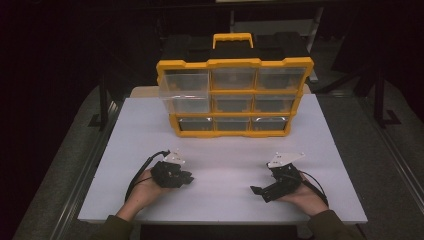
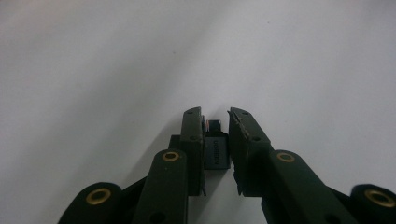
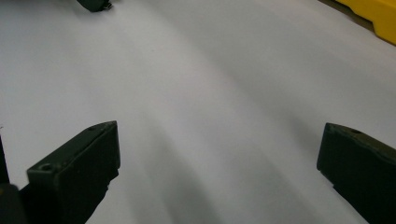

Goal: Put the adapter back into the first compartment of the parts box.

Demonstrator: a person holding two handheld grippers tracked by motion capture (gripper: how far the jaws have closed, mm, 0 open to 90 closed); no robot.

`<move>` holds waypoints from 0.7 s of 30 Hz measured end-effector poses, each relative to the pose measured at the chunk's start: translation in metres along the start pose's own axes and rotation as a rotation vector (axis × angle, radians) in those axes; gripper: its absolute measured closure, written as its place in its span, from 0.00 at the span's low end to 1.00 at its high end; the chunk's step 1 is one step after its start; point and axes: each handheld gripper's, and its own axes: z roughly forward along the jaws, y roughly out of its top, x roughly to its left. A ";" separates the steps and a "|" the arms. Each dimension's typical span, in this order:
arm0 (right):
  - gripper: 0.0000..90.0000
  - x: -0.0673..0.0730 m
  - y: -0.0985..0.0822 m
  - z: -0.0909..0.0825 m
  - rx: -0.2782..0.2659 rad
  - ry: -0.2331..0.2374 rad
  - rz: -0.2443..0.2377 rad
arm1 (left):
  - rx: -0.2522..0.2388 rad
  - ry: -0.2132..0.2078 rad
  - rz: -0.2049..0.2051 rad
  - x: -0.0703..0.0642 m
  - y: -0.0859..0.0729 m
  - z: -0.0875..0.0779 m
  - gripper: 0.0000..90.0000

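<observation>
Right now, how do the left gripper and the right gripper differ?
The left gripper has its jaws drawn close on a small black part; the right gripper has its jaws wide apart with nothing but bare white table between them. In the high view, the left gripper points right, the right gripper points left. Both are black, hand-held and low over the table.

**Both grippers low on the white table, organizer behind**

I see my left gripper [image 1: 186, 178] and right gripper [image 1: 257, 190] resting near the front edge of the table [image 1: 225, 150], well apart. Behind stands the yellow drawer organizer [image 1: 234, 97]; its top-left drawer [image 1: 184, 84] sticks out.
</observation>
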 end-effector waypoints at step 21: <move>0.00 0.000 0.000 0.000 0.002 0.002 -0.004 | -0.037 -0.032 -0.030 0.009 -0.003 -0.009 0.85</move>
